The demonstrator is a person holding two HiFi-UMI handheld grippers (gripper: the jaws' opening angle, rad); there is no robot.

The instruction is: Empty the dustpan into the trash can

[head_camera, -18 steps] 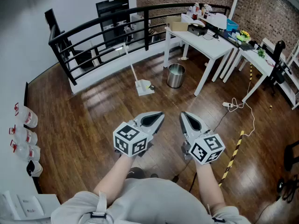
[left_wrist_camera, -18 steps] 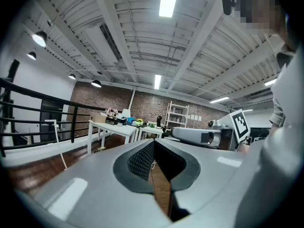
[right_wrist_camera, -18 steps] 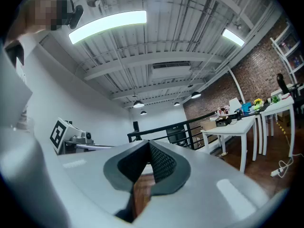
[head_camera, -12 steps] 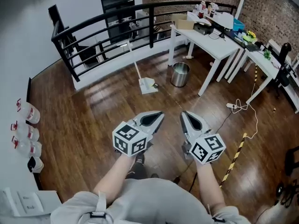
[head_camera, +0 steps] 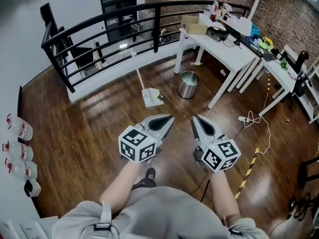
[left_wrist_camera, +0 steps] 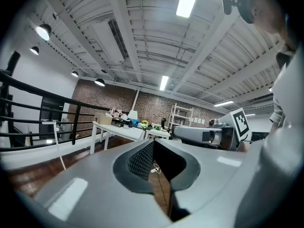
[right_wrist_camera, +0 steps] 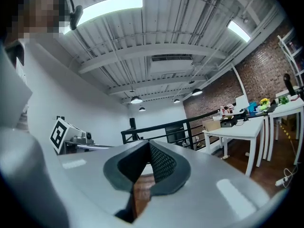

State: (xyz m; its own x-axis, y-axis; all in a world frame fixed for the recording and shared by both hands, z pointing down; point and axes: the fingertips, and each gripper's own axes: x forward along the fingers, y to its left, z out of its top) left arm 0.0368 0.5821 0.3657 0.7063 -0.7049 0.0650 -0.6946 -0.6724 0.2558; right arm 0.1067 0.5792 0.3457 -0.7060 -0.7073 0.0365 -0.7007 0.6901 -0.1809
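A white long-handled dustpan (head_camera: 151, 96) stands on the wooden floor ahead, its thin handle rising toward the railing. Just right of it is a round metal trash can (head_camera: 188, 84), beside a table leg. My left gripper (head_camera: 169, 118) and right gripper (head_camera: 195, 119) are held side by side, level, well short of both. Each is shut with nothing between its jaws. In the left gripper view the left gripper (left_wrist_camera: 153, 141) has its jaws meeting at the tip, and the right gripper (left_wrist_camera: 199, 134) shows beside it. The right gripper view shows the right gripper (right_wrist_camera: 149, 144) closed the same way.
A black railing (head_camera: 99, 24) curves along the back. White tables (head_camera: 224, 49) loaded with items stand at the right. A power strip with cable (head_camera: 242, 118) and a yellow-black strip (head_camera: 247, 171) lie on the floor to the right. Bottles (head_camera: 22, 131) line the left wall.
Both grippers stay shut and side by side. The view has shifted slightly, and a shoe now shows below the left arm.
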